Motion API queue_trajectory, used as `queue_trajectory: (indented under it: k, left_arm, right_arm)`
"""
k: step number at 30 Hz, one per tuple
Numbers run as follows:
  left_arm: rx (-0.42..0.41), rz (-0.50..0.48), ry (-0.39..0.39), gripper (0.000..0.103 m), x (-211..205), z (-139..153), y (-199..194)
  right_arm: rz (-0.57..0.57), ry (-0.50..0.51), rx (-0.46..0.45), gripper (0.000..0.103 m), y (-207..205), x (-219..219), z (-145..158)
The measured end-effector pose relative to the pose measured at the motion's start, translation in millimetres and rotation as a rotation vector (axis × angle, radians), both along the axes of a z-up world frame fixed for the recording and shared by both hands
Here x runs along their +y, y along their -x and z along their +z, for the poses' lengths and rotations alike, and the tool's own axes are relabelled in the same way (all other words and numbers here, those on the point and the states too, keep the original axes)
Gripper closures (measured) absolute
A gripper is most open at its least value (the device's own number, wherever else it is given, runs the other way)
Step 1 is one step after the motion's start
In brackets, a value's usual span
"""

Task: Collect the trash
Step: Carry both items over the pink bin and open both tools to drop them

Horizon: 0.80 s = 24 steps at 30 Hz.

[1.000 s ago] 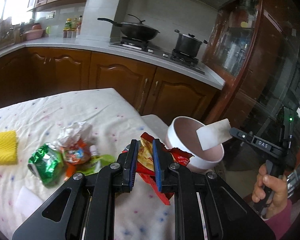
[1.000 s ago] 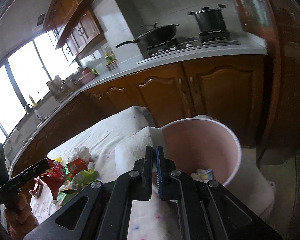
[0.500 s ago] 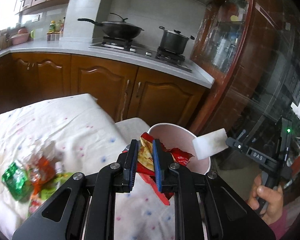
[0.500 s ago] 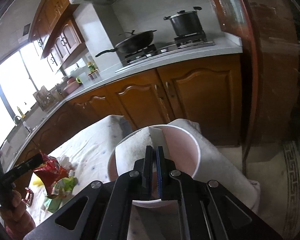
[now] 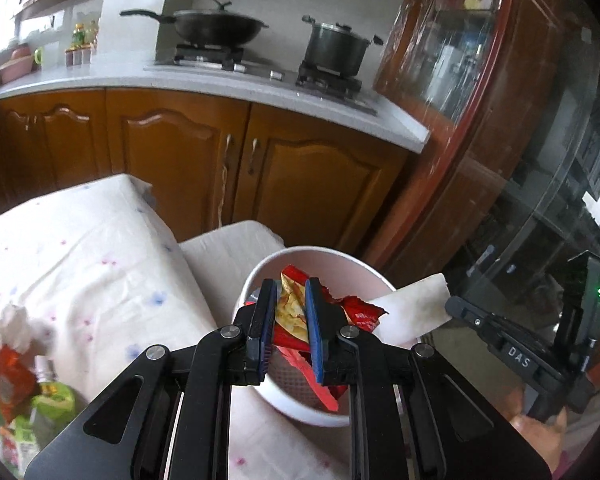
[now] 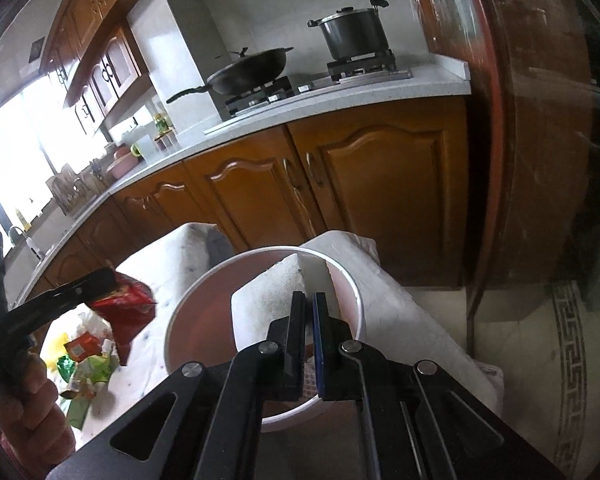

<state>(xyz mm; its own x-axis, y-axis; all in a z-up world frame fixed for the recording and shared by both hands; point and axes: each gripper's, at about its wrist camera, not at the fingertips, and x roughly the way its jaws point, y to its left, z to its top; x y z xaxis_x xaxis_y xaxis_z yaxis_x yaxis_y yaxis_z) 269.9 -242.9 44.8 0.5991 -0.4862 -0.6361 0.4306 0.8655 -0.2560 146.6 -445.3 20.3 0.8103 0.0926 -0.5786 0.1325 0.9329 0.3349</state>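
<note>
Both tools have moved in over the round white plastic bin w/ pink inside (image 5: 374, 280) since a sec ago. Left tool (image 5: 291, 320) is clamping a crumpled red-and-yellow snack wrapper (image 5: 296, 312) above the bin mouth. Right tool (image 6: 309, 322) is pinching a white rectangular sponge pad (image 6: 268, 300), narrow grip, over the bin's near rim. Remaining wrappers (image 5: 16, 392) are lying near the cloth-covered surface (image 5: 80, 248)'s left edge.

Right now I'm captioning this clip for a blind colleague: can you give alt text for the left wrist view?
The left hand-held gripper holds a crumpled red and yellow snack wrapper over a pink bin. At right, the right hand-held gripper holds a white sponge at the bin's rim; more wrappers lie on the tablecloth.
</note>
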Motion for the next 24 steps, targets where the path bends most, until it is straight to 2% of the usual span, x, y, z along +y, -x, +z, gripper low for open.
queue_trajectory:
  k: [11, 13, 15, 17, 20, 23, 24]
  left_arm:
    - [0.05, -0.018, -0.035, 0.086, -23, -29, -13]
    - [0.052, -0.017, -0.033, 0.079, -24, -30, -13]
    - [0.055, -0.014, -0.026, 0.076, -23, -29, -13]
    - [0.052, -0.017, -0.018, 0.073, -21, -28, -11]
    - [0.056, -0.012, -0.01, 0.068, -17, -27, -10]
    - [0.062, -0.008, -0.001, 0.06, -12, -27, -9]
    - [0.063, -0.008, 0.003, 0.058, -11, -27, -8]
  right_arm:
    - [0.014, 0.001, 0.051, 0.099, -18, -2, -18]
    - [0.023, -0.009, 0.062, 0.094, -21, -1, -21]
    - [0.022, -0.023, 0.069, 0.093, -22, -2, -23]
    - [0.017, -0.043, 0.074, 0.087, -23, -4, -26]
    - [0.011, -0.058, 0.065, 0.073, -22, -5, -26]
    - [0.016, -0.069, 0.049, 0.068, -19, -3, -23]
    - [0.016, -0.073, 0.041, 0.063, -17, -3, -21]
